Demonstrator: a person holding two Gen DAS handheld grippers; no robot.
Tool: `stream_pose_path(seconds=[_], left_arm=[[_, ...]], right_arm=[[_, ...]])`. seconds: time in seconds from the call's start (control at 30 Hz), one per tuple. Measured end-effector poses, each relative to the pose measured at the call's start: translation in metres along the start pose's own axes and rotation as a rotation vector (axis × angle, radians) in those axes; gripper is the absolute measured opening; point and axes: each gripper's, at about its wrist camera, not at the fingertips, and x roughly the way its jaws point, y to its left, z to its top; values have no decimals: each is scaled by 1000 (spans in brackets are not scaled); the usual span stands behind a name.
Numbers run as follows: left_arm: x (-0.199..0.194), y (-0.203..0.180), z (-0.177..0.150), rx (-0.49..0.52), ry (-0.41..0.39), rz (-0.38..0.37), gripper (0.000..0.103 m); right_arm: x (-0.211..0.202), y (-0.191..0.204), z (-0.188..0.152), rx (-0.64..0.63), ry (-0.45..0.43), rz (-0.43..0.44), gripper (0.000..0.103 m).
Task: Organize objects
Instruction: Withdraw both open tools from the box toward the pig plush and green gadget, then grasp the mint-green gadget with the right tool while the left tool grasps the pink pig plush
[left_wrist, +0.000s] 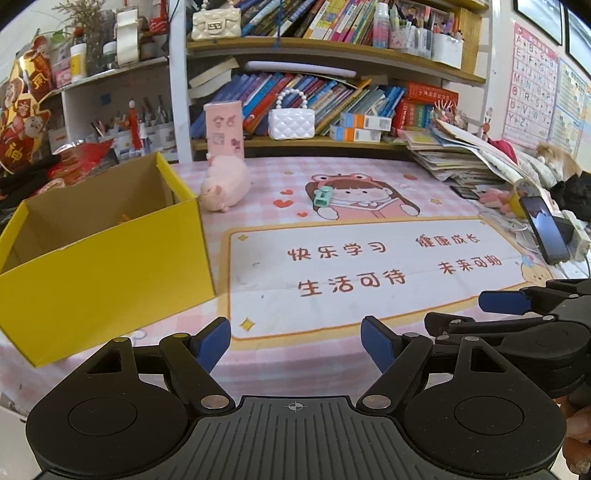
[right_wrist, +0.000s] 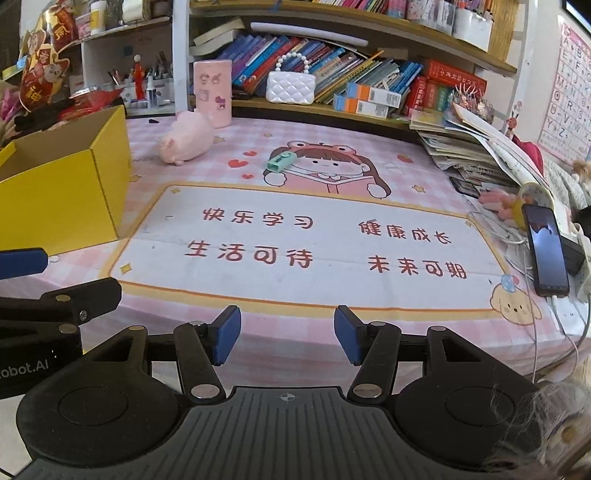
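Hovering side by side over the tabletop's (right_wrist: 258, 314) near edge, the left hand-held gripper (left_wrist: 295, 343) and right hand-held gripper (right_wrist: 287, 334) gape empty, with the pink pig plush (left_wrist: 225, 188) beside the yellow box (left_wrist: 110, 266) and the green sharpener (right_wrist: 280, 162) mid-mat.

Propped phone (right_wrist: 546, 254) (screen lit), shelved books (right_wrist: 332, 74)

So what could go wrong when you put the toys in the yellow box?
The pink pig lies right against the yellow box, so a gripper reaching for it might bump the box's wall. The small green toy is little and could slip from the fingers. The phone leans at the mat's edge with a cable, so a wide swing might knock it over.
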Motion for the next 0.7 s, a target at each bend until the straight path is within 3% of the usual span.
stream_pose_path(seconds=[0.43,0.7], left_arm=[[51,-20,39,-53,11,49,80],[87,-21,73,-104,-28,132,80]], right_arm=[[50,-36,40,-56,20,55,54],[89,-58,79,-95,-23,103,54]])
